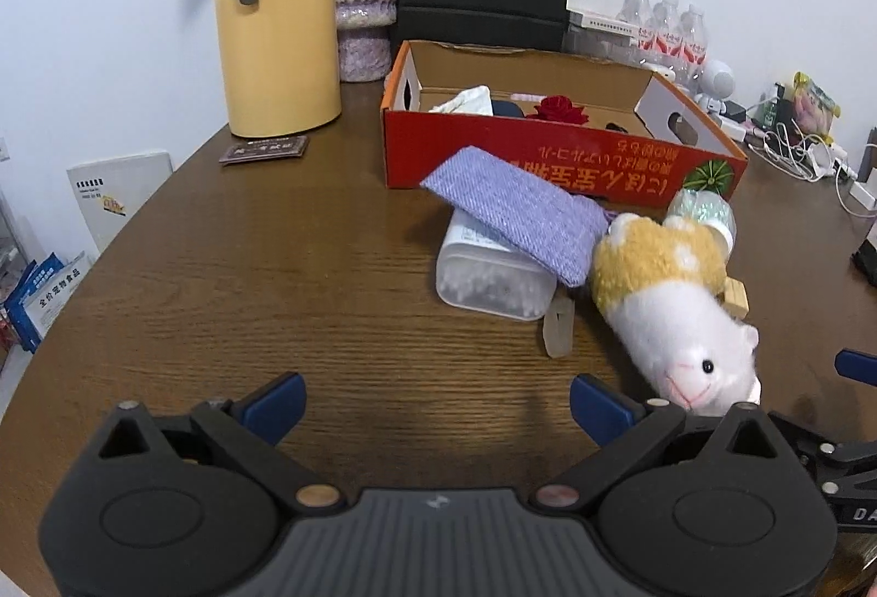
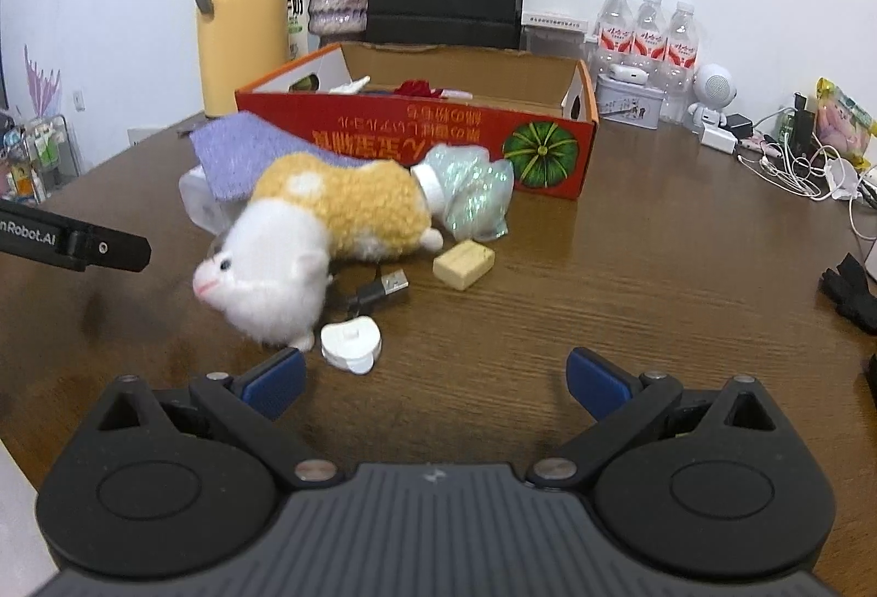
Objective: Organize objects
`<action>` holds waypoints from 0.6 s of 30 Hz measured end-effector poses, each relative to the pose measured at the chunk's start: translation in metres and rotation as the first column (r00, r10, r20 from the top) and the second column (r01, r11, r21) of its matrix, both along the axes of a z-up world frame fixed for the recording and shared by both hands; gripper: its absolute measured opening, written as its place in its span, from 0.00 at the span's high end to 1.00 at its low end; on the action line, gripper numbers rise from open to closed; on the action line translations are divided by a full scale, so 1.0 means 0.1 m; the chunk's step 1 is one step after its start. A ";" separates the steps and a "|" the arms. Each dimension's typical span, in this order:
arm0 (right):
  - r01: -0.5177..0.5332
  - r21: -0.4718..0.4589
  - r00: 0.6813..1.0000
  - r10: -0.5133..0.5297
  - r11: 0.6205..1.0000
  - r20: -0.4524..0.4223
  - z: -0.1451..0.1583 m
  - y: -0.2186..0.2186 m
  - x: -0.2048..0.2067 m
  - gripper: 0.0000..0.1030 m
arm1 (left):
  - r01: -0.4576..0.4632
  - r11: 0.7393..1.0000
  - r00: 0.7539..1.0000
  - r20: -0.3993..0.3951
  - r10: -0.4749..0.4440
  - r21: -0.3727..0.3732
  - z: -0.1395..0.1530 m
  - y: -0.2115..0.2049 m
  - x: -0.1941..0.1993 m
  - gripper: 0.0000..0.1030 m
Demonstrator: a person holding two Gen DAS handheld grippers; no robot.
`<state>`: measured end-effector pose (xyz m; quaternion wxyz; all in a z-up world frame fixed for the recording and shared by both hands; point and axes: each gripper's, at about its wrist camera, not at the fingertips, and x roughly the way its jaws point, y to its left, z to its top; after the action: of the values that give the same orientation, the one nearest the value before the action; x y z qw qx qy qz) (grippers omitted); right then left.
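A: One open container on the bench (image 1: 274, 279): a red cardboard box (image 1: 548, 153), long side facing the cameras, print upside down. Contents?

B: A red fabric rose (image 1: 559, 108), a crumpled white cloth (image 1: 466, 99) and a dark item beside it; the rest is hidden by the box wall. Second container: a clear plastic tub (image 1: 488, 284) lying in front of the box, apparently filled with cotton swabs, with a purple woven pouch (image 1: 515, 213) resting across its top.

A: Loose items?

B: A plush hamster (image 2: 318, 235), orange back and white head, lying on its side just in front of the pouch. Touching its rear, a glittery green bottle (image 2: 471, 197). Near it: a tan block (image 2: 463, 263), a black USB plug (image 2: 383, 287), a white heart-shaped case (image 2: 351, 339).

A: Position relative to each gripper?

B: Left gripper (image 1: 436, 405): jaws spread wide, nothing between them; the hamster's snout lies just beyond its right-hand finger. Right gripper (image 2: 436, 377): jaws also apart and empty; the white case sits just ahead of its left-hand finger, hamster immediately behind that.
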<state>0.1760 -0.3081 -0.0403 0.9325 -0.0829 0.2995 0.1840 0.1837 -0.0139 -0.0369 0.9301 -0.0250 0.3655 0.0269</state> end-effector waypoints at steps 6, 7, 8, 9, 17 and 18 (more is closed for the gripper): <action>-0.059 0.007 0.998 0.059 0.998 -0.021 -0.04 0.12 0.12 0.26 | 0.000 1.000 1.000 0.004 0.000 0.003 0.02 -0.03 0.00 0.00; -0.071 0.012 0.997 0.071 0.997 -0.021 -0.04 0.14 0.14 0.28 | 0.002 1.000 1.000 0.006 -0.002 0.003 0.02 -0.04 -0.01 0.00; -0.087 0.016 0.996 0.087 0.996 -0.019 -0.04 0.15 0.15 0.30 | 0.004 1.000 1.000 0.006 -0.004 0.004 0.02 -0.04 -0.01 0.00; -0.099 0.022 0.995 0.099 0.995 -0.020 -0.04 0.16 0.15 0.37 | 0.006 1.000 1.000 0.006 -0.006 0.007 0.02 -0.05 -0.01 0.00; -0.116 0.064 0.993 0.117 0.991 -0.007 -0.04 0.09 0.13 0.74 | 0.014 1.000 1.000 0.006 -0.014 0.005 -0.02 -0.11 0.09 0.08; -0.109 0.067 0.994 0.110 0.992 -0.005 -0.04 0.08 0.13 0.74 | 0.015 1.000 1.000 0.008 -0.015 0.006 -0.02 -0.12 0.10 0.09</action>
<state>0.1887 -0.3005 -0.0444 0.9220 -0.0675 0.2921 0.2451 0.1940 -0.0260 -0.0394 0.9319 -0.0195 0.3617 0.0208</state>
